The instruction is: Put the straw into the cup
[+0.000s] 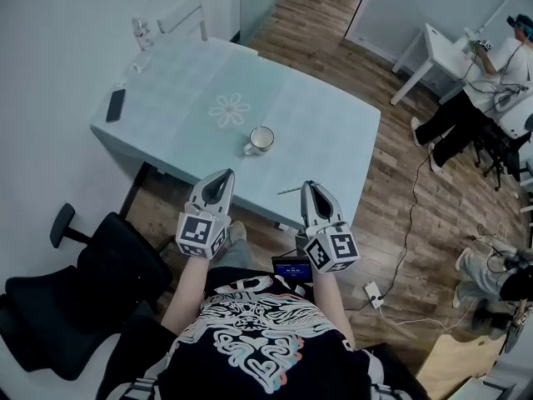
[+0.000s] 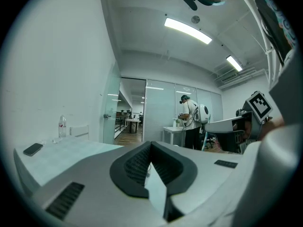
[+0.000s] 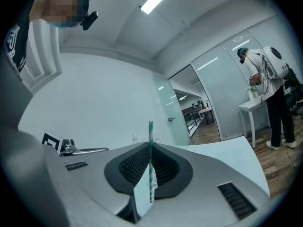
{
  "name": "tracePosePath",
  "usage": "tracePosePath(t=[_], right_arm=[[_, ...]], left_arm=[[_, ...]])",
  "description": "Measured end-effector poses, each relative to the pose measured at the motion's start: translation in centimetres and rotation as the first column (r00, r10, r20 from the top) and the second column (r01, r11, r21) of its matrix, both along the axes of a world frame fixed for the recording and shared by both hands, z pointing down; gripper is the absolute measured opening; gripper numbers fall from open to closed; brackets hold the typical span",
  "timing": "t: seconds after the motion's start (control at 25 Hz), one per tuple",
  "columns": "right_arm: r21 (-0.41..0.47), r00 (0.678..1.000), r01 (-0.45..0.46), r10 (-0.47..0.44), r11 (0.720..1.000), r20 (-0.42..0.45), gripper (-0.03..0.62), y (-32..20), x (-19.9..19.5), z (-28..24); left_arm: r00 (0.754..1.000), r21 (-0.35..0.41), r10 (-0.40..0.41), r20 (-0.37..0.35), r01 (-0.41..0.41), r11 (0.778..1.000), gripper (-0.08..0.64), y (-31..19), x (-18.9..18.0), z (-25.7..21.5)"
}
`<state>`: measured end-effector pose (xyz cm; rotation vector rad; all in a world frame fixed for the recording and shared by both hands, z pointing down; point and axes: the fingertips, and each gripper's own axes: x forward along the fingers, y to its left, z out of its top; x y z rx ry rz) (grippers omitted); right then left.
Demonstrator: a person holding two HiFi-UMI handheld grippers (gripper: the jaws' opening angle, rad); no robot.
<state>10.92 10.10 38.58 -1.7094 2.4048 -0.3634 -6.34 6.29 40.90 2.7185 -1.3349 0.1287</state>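
Note:
A white mug stands near the middle of the pale blue table, its handle to the left. My right gripper hangs over the table's front edge, shut on a green-and-white striped straw that pokes out to the left of its tips. In the right gripper view the straw stands upright between the closed pads of the right gripper. My left gripper is level with it, a little nearer than the mug, and shut on nothing. The left gripper view shows that gripper with its jaws together.
A black phone lies at the table's left edge, and a clear bottle stands at the far left corner. A black office chair sits to my left. A person works at a white desk far right. Cables cross the wooden floor.

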Motion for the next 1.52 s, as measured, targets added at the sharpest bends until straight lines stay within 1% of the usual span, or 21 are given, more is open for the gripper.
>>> tracePosePath(t=[0.2, 0.32, 0.4, 0.52, 0.72, 0.96, 1.16, 1.32, 1.52], right_arm=[[0.005, 1.000, -0.023, 0.023, 1.000, -0.003, 0.005, -5.1, 0.2, -0.9], [0.003, 1.000, -0.025, 0.025, 1.000, -0.004, 0.005, -8.1, -0.3, -1.3], [0.001, 1.000, -0.022, 0.022, 1.000, -0.002, 0.005, -9.9, -1.0, -1.4], [-0.010, 1.000, -0.017, 0.017, 1.000, -0.007, 0.005, -12.0, -1.9, -1.1], [-0.023, 1.000, -0.017, 0.017, 1.000, -0.004, 0.005, -14.7, -2.7, -0.4], [-0.034, 0.999, -0.034, 0.035, 0.999, 0.017, 0.005, -16.3, -3.2, 0.8], [-0.044, 1.000, -0.011, 0.012, 0.999, 0.025, 0.005, -16.3, -3.6, 0.8], [-0.032, 0.999, 0.000, 0.001, 0.999, 0.033, 0.005, -16.6, -3.5, 0.3], [-0.032, 0.999, 0.025, -0.024, 0.999, 0.040, 0.005, -17.4, -3.1, 0.2]], left_arm=[[0.999, 0.019, 0.034, -0.004, -0.033, 0.999, 0.005, -5.4, 0.6, -1.4], [0.999, 0.023, 0.044, -0.002, -0.044, 0.999, 0.005, -8.1, 0.4, -1.9], [0.999, 0.016, 0.044, -0.007, -0.044, 0.999, 0.006, -9.8, -0.1, -1.8], [0.999, -0.014, 0.045, -0.022, -0.045, 0.999, 0.005, -11.9, -0.7, -0.9], [0.996, -0.032, 0.084, -0.027, -0.085, 0.996, 0.005, -14.7, -0.3, 0.0], [0.992, -0.044, 0.121, -0.022, -0.122, 0.992, 0.005, -16.4, -0.2, 0.7], [0.994, -0.062, 0.105, -0.025, -0.107, 0.992, 0.005, -16.4, -0.5, 1.2], [0.995, -0.055, 0.102, -0.021, -0.103, 0.993, 0.005, -16.2, -0.2, 0.9], [0.997, -0.048, 0.079, -0.011, -0.079, 0.996, 0.005, -16.8, 0.1, 0.6]])
